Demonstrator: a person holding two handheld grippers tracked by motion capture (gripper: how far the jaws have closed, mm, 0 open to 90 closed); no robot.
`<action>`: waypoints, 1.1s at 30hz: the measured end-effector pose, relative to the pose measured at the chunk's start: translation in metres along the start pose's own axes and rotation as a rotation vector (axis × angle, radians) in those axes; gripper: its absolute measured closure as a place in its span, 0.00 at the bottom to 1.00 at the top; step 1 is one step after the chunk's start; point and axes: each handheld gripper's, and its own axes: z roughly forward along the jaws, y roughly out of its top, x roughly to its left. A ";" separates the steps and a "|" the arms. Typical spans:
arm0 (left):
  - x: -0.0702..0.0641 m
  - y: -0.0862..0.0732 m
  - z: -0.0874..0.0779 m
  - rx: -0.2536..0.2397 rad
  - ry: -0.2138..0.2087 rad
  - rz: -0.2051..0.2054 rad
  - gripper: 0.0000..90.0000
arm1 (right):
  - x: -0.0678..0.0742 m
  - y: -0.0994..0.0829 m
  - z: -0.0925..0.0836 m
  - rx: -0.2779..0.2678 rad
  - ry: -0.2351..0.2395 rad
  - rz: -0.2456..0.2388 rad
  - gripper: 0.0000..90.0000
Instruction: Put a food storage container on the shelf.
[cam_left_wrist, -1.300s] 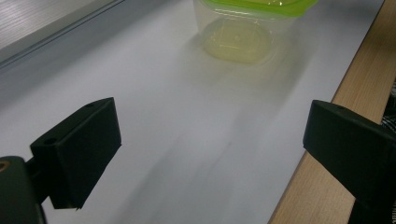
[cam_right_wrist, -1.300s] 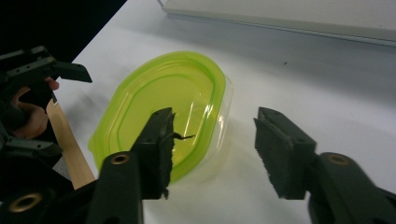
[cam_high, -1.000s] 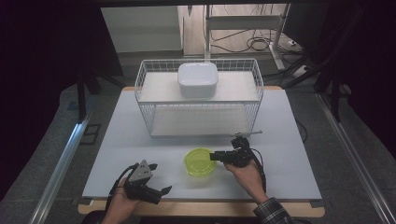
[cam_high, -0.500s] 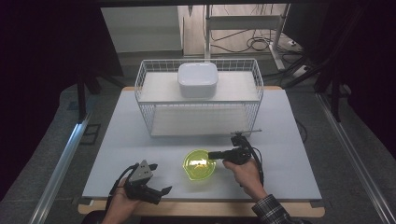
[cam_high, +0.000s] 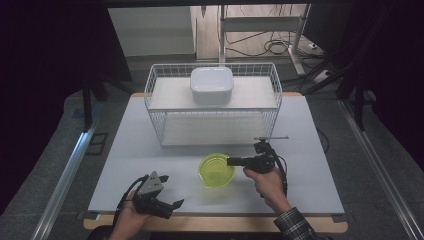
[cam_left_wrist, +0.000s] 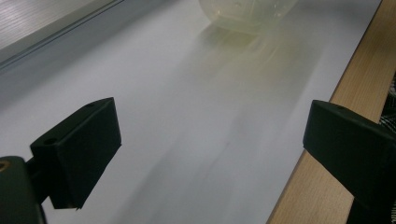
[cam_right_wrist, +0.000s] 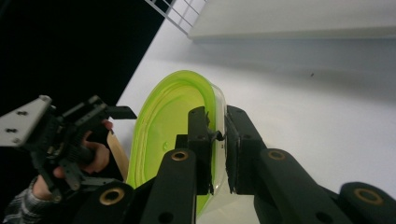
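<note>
yellow-green bowl (cam_high: 216, 170) on the white bench (cam_high: 150, 150), near the front edge, a little in front of the wire basket (cam_high: 155, 100). upright in the high view, open side up, translucent walls. right gripper (cam_high: 231, 161) at the bowl's right rim, held level and pointing left across the bench, hand wrapped round its grip behind. in the right gripper view, jaws astride the bowl's wall (cam_right_wrist: 205, 107): one pad inside the bowl, one outside, both pressed against the thin rim, pinching it. jaws have just been closing, the bowl's wall between them. camera rolled there, so the bowl looks stood on edge.

left gripper (cam_high: 167, 206) low at the front left of the bench, close to the wooden edge, held in a hand (cam_high: 127, 222), well apart from the bowl. grey three-cornered plate on top of it. in the left gripper view, jaws spread wide, bare bench between them, wooden edge strip (cam_left_wrist: 355, 84) running under the right-hand jaw, the bowl's pale base (cam_left_wrist: 247, 11) at the top, far off.

white lidded box (cam_high: 211, 85) on the wire basket's upper shelf, about the middle. basket standing at the back of the bench, lower shelf bare. checked sleeve (cam_high: 295, 227) at the right forearm.
</note>
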 end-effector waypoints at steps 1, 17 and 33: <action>0.000 0.000 0.000 0.000 0.000 -0.001 0.04 | 0.000 0.001 -0.001 -0.008 0.004 -0.002 0.91; 0.000 0.000 -0.001 -0.003 0.001 0.000 0.04 | 0.019 0.023 -0.031 -0.087 0.034 -0.030 0.91; 0.002 0.001 -0.003 -0.020 0.005 -0.008 0.04 | 0.045 0.057 -0.059 -0.147 0.041 -0.059 0.91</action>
